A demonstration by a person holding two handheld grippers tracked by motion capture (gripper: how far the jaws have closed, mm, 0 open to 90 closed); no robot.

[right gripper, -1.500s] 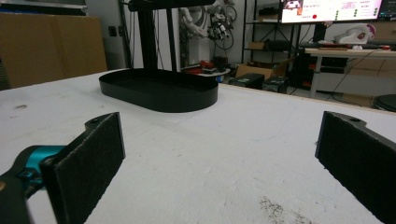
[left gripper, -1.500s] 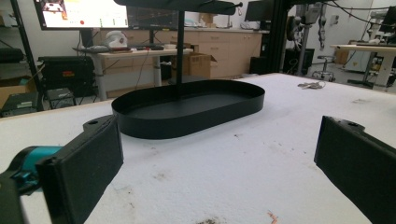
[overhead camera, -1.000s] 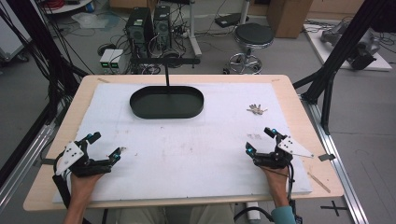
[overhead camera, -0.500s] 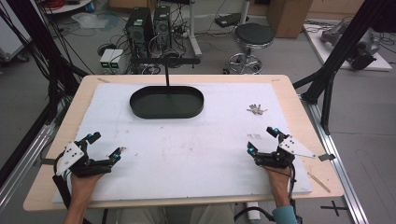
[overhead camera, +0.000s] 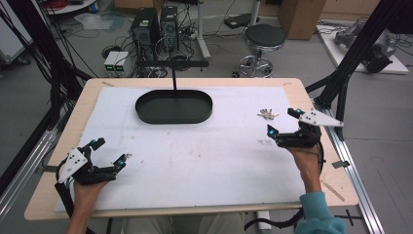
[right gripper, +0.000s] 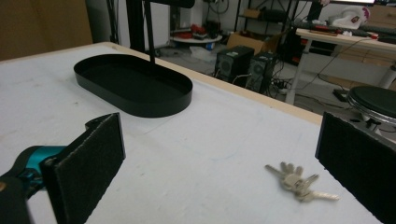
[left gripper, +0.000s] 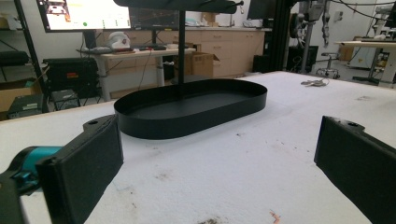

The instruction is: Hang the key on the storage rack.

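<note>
A bunch of silver keys point(overhead camera: 267, 114) lies on the white mat point(overhead camera: 204, 161) at the right; in the right gripper view the keys point(right gripper: 296, 182) lie just ahead, between the jaws and nearer the right one. My right gripper point(overhead camera: 281, 122) point(right gripper: 219, 144) is open just short of them, holding nothing. A black oval tray point(overhead camera: 174, 116) point(left gripper: 187, 126) point(right gripper: 135, 100) sits at the back centre and is bare inside. My left gripper point(overhead camera: 112, 151) point(left gripper: 219, 140) rests open and empty near the front left, pointing toward the tray.
A thin black pole point(overhead camera: 174, 80) rises from behind the tray to a crossbar. Black frame posts point(overhead camera: 341, 83) stand off the table's right edge. Beyond the far edge are computer towers point(overhead camera: 156, 24) and a stool point(overhead camera: 263, 36) on the floor.
My right gripper has moved forward and slightly right, from near the front edge up to the keys. The left gripper has stayed where it was.
</note>
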